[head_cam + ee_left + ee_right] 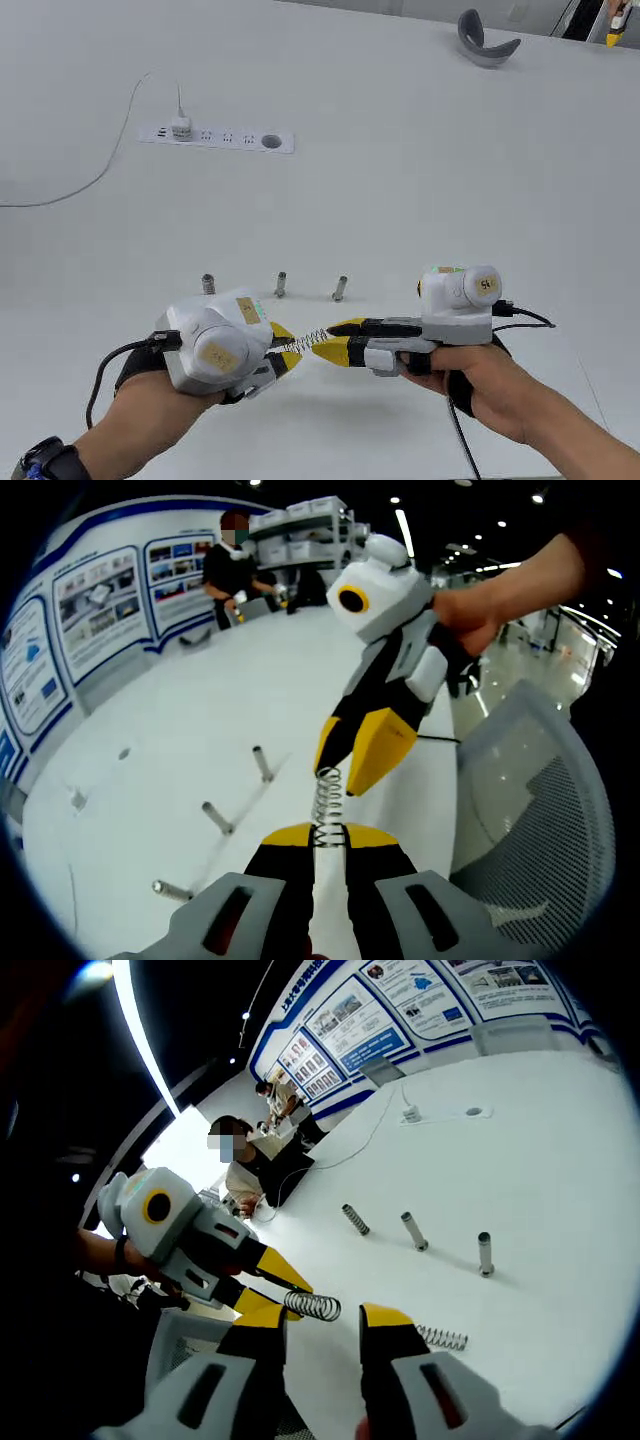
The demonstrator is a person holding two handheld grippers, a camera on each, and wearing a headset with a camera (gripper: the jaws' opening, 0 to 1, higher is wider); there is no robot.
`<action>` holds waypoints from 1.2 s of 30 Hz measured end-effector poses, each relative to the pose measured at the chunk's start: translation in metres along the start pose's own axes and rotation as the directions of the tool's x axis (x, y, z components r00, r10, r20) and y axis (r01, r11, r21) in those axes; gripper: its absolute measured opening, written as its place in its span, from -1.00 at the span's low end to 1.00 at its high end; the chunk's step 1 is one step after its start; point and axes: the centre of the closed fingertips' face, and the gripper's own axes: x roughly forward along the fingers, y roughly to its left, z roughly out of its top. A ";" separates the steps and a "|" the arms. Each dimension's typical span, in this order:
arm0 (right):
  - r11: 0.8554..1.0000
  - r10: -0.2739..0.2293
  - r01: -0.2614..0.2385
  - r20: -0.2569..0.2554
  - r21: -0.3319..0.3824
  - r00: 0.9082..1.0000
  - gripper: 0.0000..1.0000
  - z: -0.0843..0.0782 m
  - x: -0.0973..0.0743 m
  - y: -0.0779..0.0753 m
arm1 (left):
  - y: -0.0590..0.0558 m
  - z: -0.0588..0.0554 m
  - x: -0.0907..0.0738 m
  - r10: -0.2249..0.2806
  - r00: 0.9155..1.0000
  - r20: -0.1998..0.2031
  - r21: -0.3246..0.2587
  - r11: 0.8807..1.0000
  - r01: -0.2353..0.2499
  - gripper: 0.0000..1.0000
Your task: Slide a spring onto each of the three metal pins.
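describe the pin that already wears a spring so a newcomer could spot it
On the white workbench, nearer the camera than the power strip, three metal pins stand in a row. In the head view it is the leftmost pin: it looks ribbed with coils round it, while the middle pin and right pin are smooth and bare.

A white power strip (pixel 215 137) lies on the table (pixel 400 180), one plug (pixel 181 126) in it; a grey curved piece (pixel 485 45) lies farther back.
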 end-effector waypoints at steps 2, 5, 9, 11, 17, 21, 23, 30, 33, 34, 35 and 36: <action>1.000 0.011 -0.011 -0.002 0.010 1.000 -0.43 0.000 0.001 0.002 | -0.001 0.001 0.000 -0.005 1.000 0.002 0.008 1.000 0.005 -0.80; 0.999 0.034 -0.034 -0.006 0.023 0.999 -0.47 -0.001 0.002 0.007 | -0.002 0.002 0.001 -0.010 1.000 0.002 0.015 1.000 0.010 -0.80; 0.999 0.041 -0.041 -0.011 0.024 0.999 -0.51 -0.002 0.002 0.009 | -0.003 0.002 0.001 -0.017 1.000 0.000 0.025 1.000 0.017 -0.80; 0.998 0.047 -0.047 -0.004 0.033 0.999 -0.53 0.000 0.001 0.010 | -0.003 0.002 0.000 -0.020 1.000 -0.003 0.031 0.999 0.020 -0.80; 0.998 0.053 -0.053 -0.005 0.034 0.999 -0.57 0.001 0.000 0.013 | -0.004 0.001 0.001 -0.025 1.000 -0.006 0.035 0.999 0.025 -0.80; 0.998 0.057 -0.057 -0.009 0.030 0.998 -0.60 0.002 -0.001 0.014 | -0.004 0.002 0.002 -0.028 1.000 -0.007 0.038 0.999 0.028 -0.80; 0.998 0.057 -0.056 -0.014 0.027 0.998 -0.61 0.003 -0.001 0.015 | -0.004 0.002 0.002 -0.028 1.000 -0.005 0.037 0.999 0.028 -0.80; 0.998 0.058 -0.057 -0.031 0.004 0.998 -0.65 0.008 -0.001 0.019 | -0.003 0.003 0.003 -0.033 0.999 0.001 0.035 0.999 0.033 -0.80; 0.998 0.060 -0.060 -0.039 -0.017 0.997 -0.69 0.010 -0.001 0.022 | -0.003 0.004 0.004 -0.034 0.999 0.005 0.031 0.999 0.034 -0.80; 0.998 0.060 -0.061 -0.043 -0.022 0.997 -0.69 0.010 0.000 0.023 | -0.003 0.004 0.004 -0.034 0.999 0.007 0.031 0.999 0.034 -0.80; 0.998 0.059 -0.060 -0.047 -0.028 0.997 -0.69 0.010 0.000 0.024 | -0.003 0.005 0.004 -0.034 0.999 0.009 0.030 0.999 0.033 -0.80; 0.997 0.057 -0.059 -0.055 -0.040 0.997 -0.69 0.010 0.000 0.024 | -0.003 0.005 0.004 -0.035 0.999 0.011 0.029 0.999 0.034 -0.80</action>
